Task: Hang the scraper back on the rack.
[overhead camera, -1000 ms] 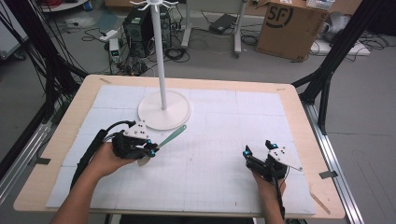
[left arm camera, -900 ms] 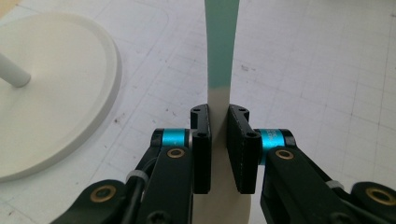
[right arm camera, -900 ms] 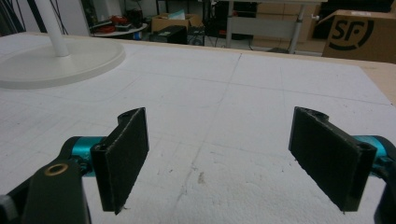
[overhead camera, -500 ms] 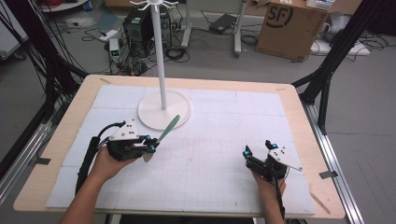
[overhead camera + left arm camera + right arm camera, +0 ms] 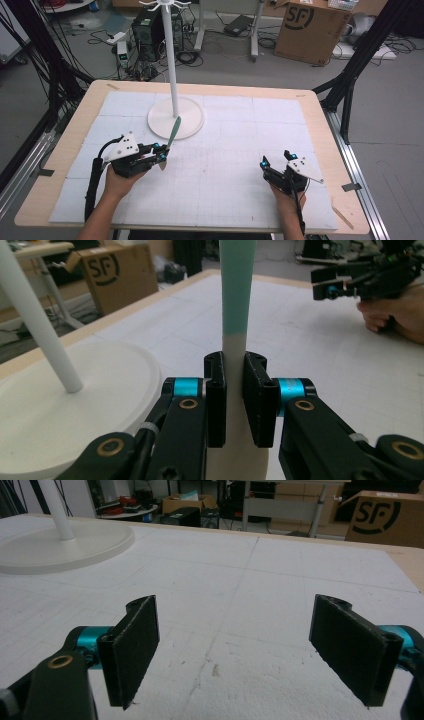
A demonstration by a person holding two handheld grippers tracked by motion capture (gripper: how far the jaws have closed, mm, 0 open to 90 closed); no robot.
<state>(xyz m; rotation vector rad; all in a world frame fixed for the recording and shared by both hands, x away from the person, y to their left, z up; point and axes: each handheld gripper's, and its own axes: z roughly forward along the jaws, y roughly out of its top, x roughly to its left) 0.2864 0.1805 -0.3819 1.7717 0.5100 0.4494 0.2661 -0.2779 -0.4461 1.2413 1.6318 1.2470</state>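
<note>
The left tool [image 5: 161,154] pinches a slim spatula-like utensil [image 5: 173,131] by its pale lower part; in the left gripper view both black pads press flat against that cream section [image 5: 234,390], and the teal upper part [image 5: 237,285] rises straight up from between them. From the high view the utensil slants up and away from the left tool's tip, its teal end lying over the near edge of the stand's white round base [image 5: 192,112]. That base sits just ahead of the left tool, and the stand's thin white pole [image 5: 170,60] climbs from its middle. The left hand [image 5: 117,182] grips the tool from behind, a black cable looping off its outer side.

The right tool [image 5: 276,161] sits well off to the left tool's right, low over the white gridded mat [image 5: 235,150] on the counter [image 5: 320,107]. Its jaws are spread wide, with bare mat between the two pads [image 5: 135,645].
</note>
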